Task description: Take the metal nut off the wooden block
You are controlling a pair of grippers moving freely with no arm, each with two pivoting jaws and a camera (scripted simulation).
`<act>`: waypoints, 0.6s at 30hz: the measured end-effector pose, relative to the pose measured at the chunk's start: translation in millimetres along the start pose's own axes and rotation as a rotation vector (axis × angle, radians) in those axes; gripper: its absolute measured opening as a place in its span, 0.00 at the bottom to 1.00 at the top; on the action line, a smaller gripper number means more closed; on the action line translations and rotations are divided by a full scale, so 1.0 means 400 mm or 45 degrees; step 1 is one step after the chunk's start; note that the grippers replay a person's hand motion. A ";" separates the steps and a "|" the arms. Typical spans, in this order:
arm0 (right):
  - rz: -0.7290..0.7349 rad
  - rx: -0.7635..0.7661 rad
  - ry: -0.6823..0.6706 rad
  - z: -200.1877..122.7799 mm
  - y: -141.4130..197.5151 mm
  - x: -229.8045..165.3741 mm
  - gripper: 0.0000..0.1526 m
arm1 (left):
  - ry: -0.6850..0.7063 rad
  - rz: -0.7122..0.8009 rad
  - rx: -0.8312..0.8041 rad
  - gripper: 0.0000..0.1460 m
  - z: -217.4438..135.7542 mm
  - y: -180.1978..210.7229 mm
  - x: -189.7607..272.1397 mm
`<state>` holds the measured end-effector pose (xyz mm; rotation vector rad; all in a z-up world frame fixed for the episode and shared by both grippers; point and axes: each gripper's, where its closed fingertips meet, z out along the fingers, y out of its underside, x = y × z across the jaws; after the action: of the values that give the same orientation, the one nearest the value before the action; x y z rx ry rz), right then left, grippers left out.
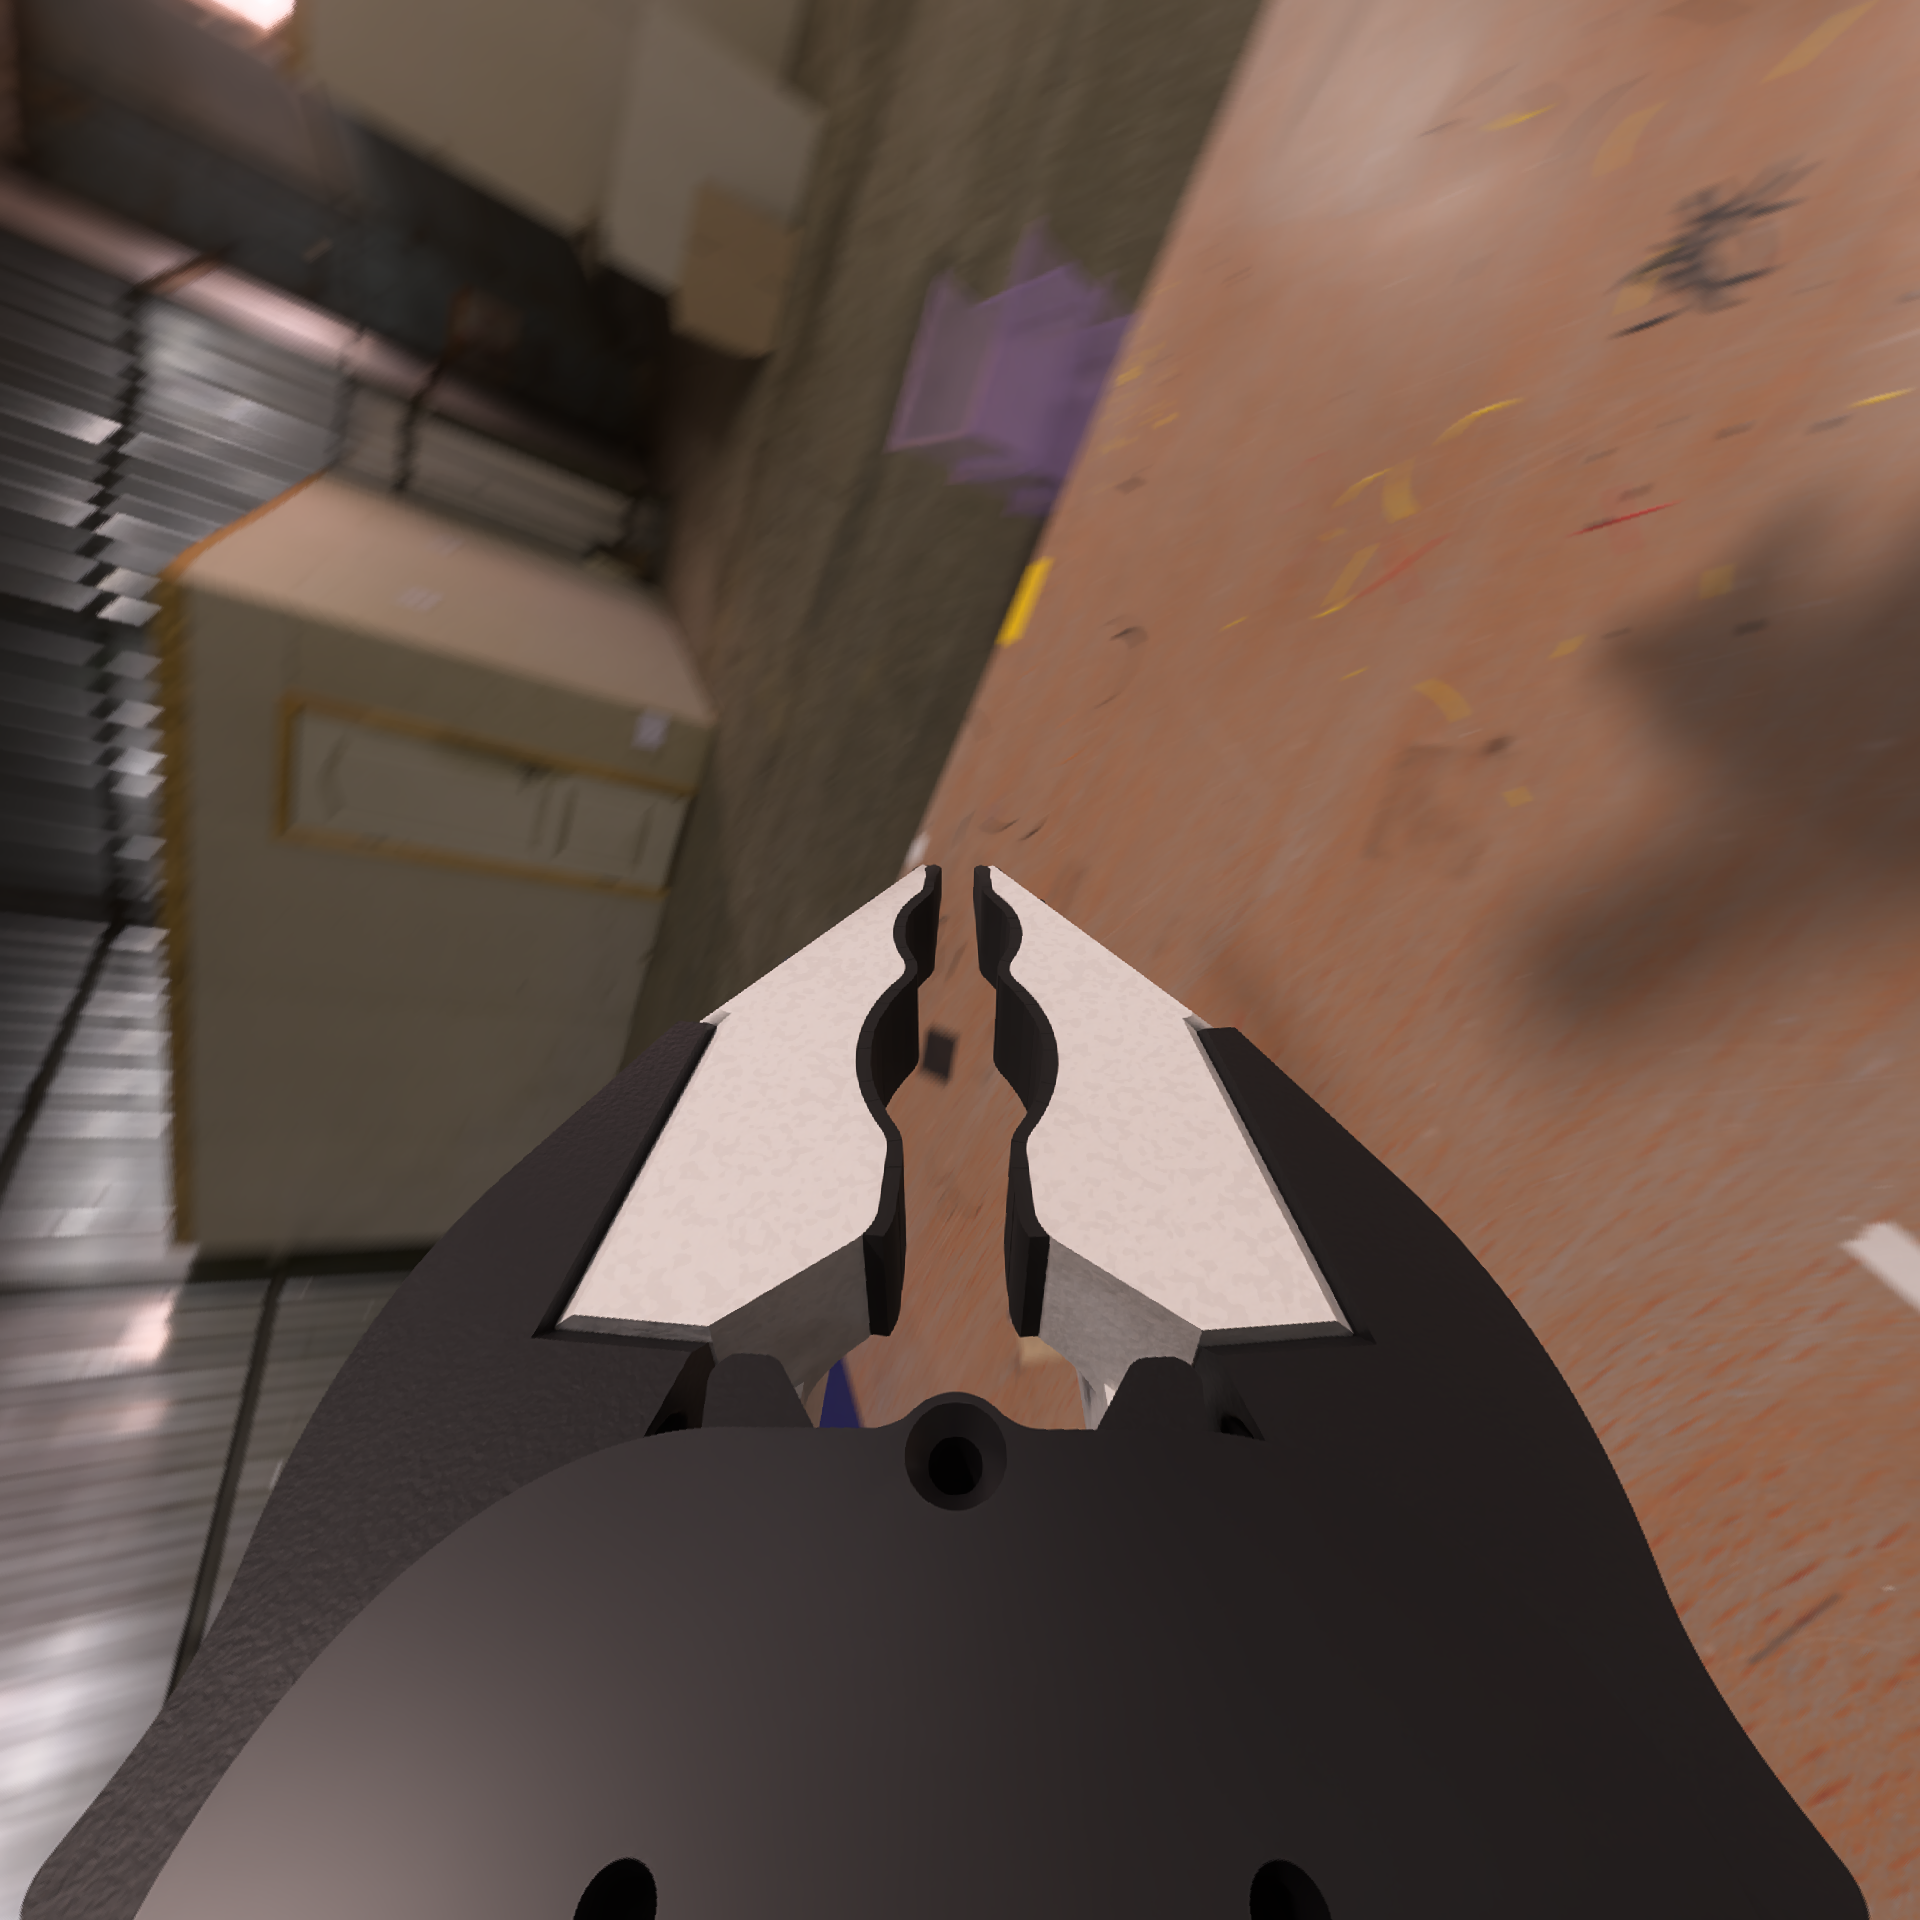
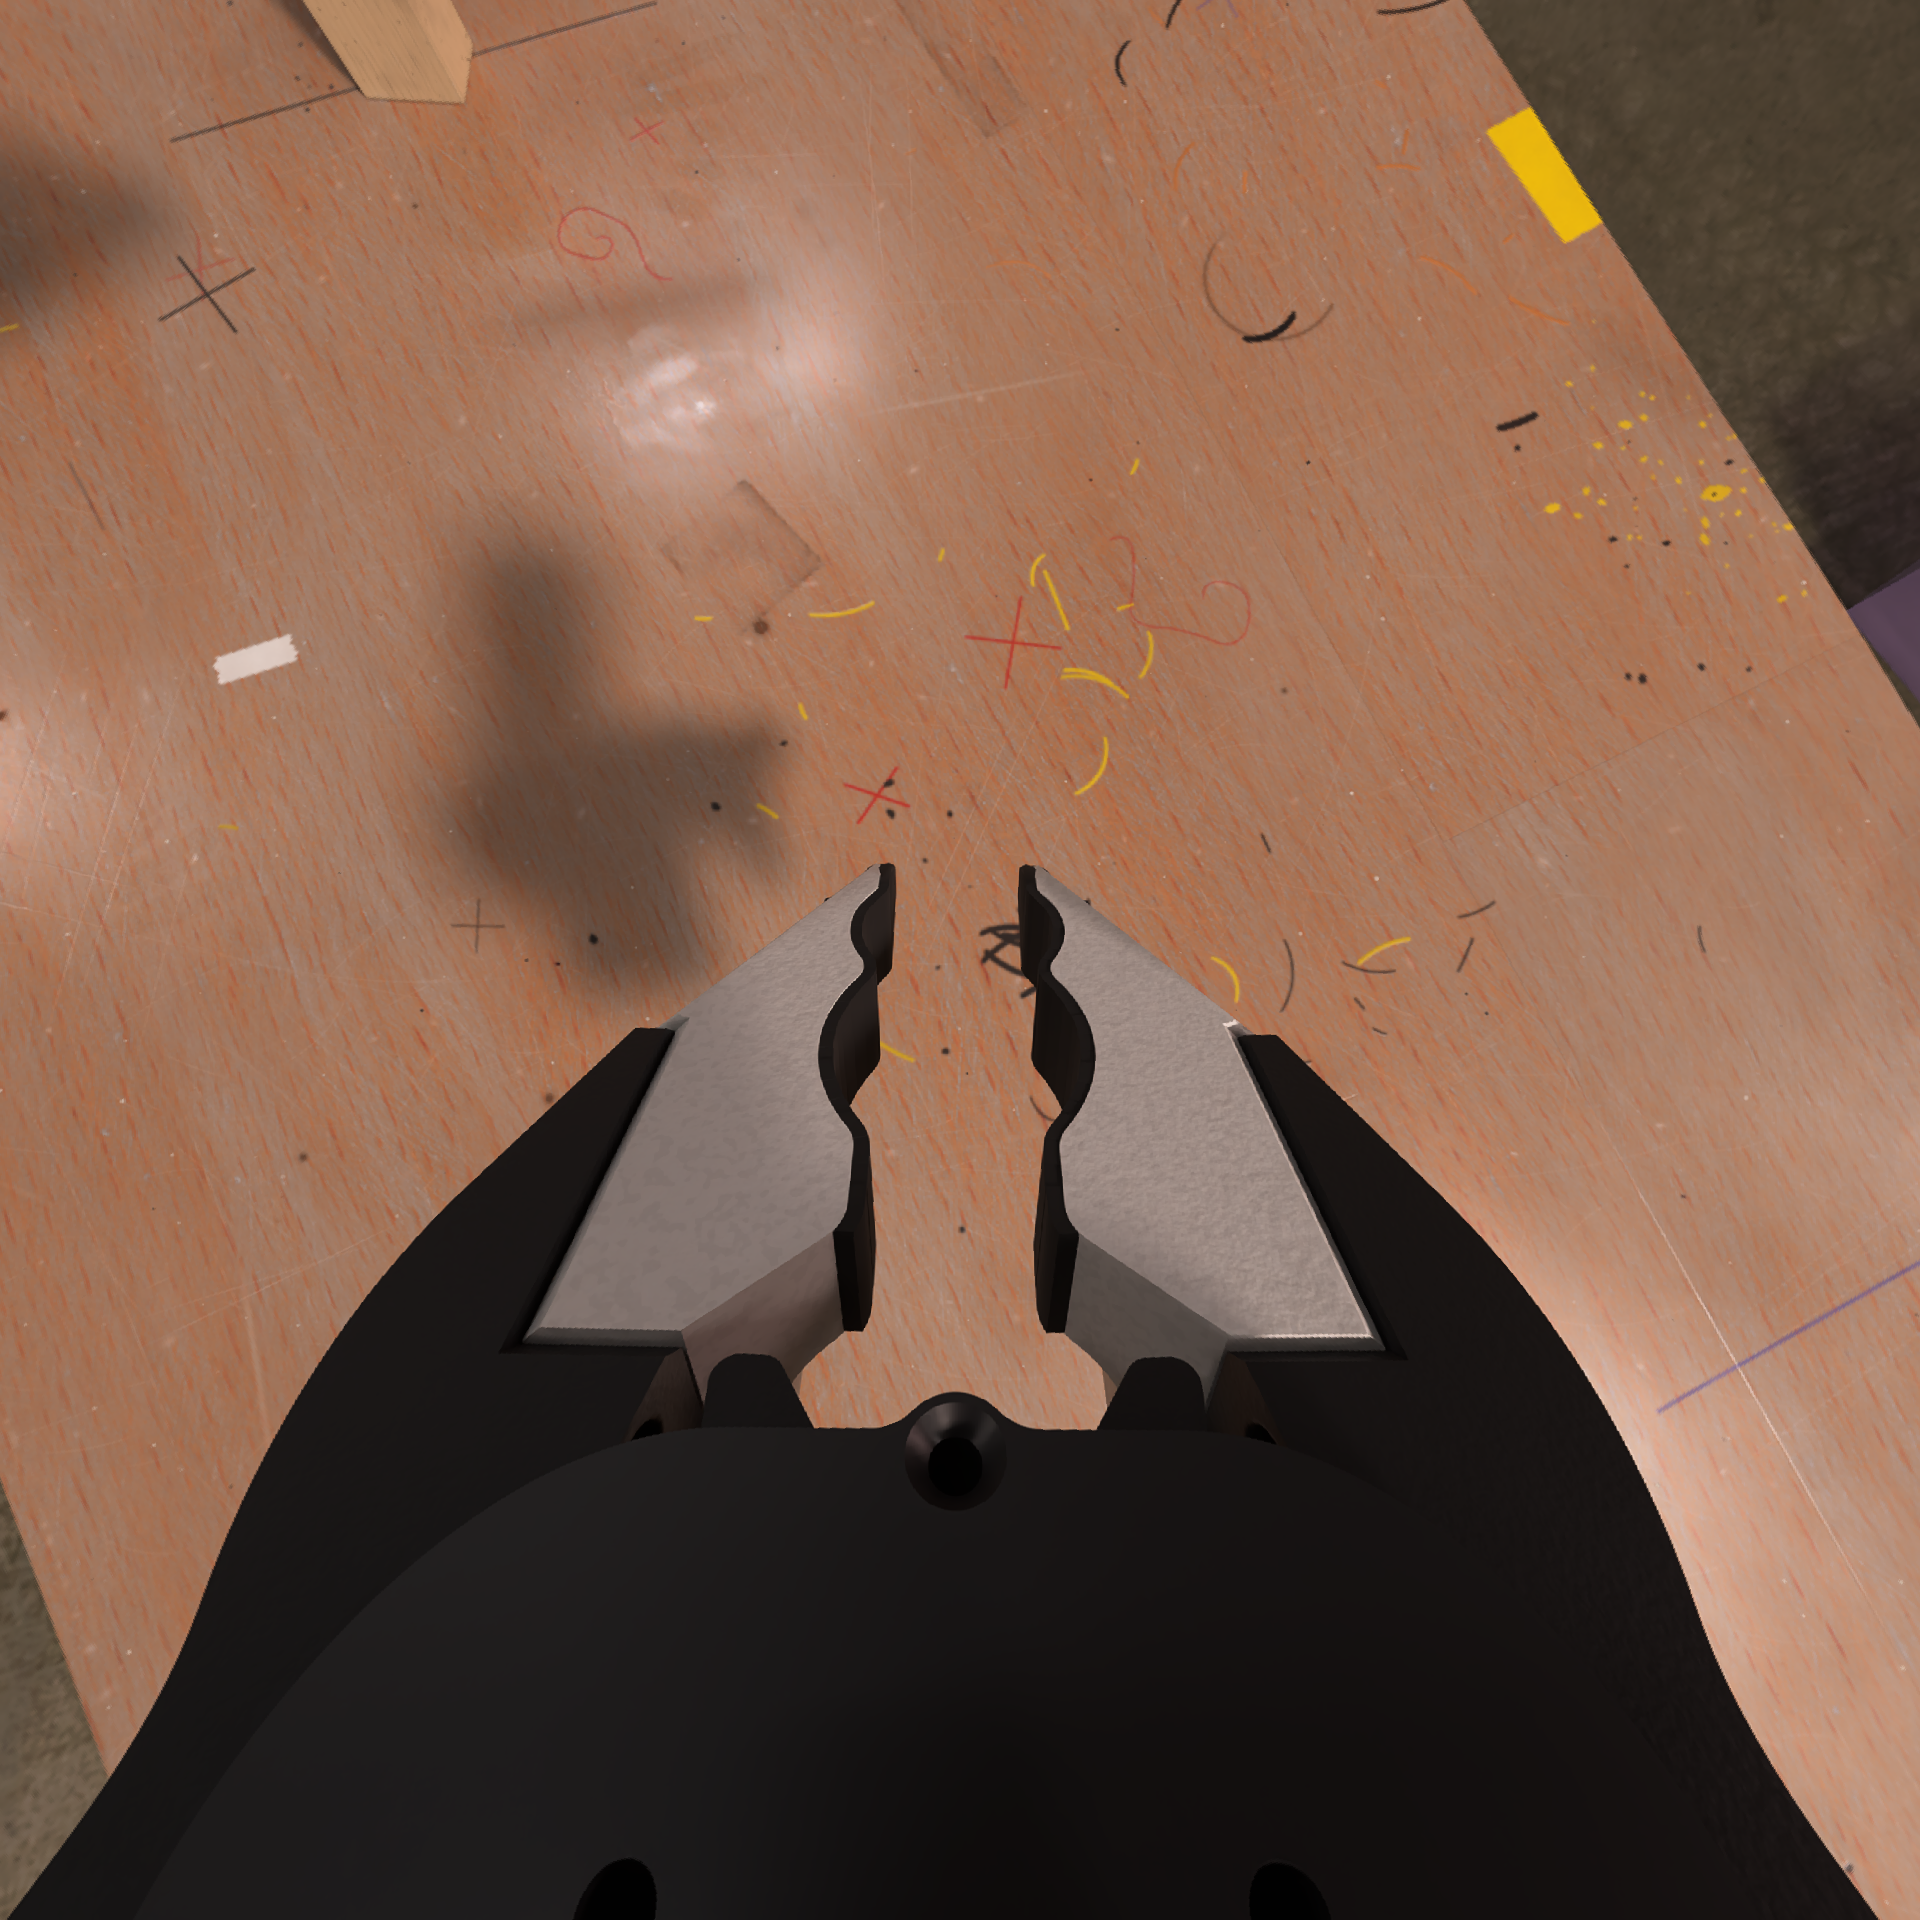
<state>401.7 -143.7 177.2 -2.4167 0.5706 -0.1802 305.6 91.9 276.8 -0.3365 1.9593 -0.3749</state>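
A corner of the light wooden block (image 2: 400,52) shows at the top left edge of the right wrist view, standing on the wooden table (image 2: 1351,831). The metal nut is not visible in either view. My right gripper (image 2: 956,883) hovers above the table, well short of the block, with its jaws a little apart and nothing between them. My left gripper (image 1: 957,883) is tilted along the table's edge (image 1: 1039,727); its jaws are almost together and hold nothing.
The table bears scribbles, a white tape strip (image 2: 255,658) and a yellow tape piece (image 2: 1543,175) at its right edge. Off the table, the left wrist view shows a beige cabinet (image 1: 416,831), a purple object (image 1: 1008,384) on the floor and dark shelving.
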 end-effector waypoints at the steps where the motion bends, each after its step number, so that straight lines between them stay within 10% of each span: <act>1: 0.002 0.002 0.003 -0.002 0.001 0.002 0.15 | 0.089 0.041 0.035 0.04 0.030 -0.035 0.042; 8: 0.028 -0.015 0.029 -0.002 0.012 0.026 0.15 | 0.572 0.159 0.182 0.04 0.284 -0.202 0.369; 18: 0.068 -0.013 0.063 -0.007 0.020 0.054 0.16 | 0.557 -0.084 0.257 0.12 0.470 -0.244 0.504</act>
<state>417.4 -160.2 174.2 -2.4095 0.6592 -0.2149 404.0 -97.4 77.0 -0.1987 2.3129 -0.7330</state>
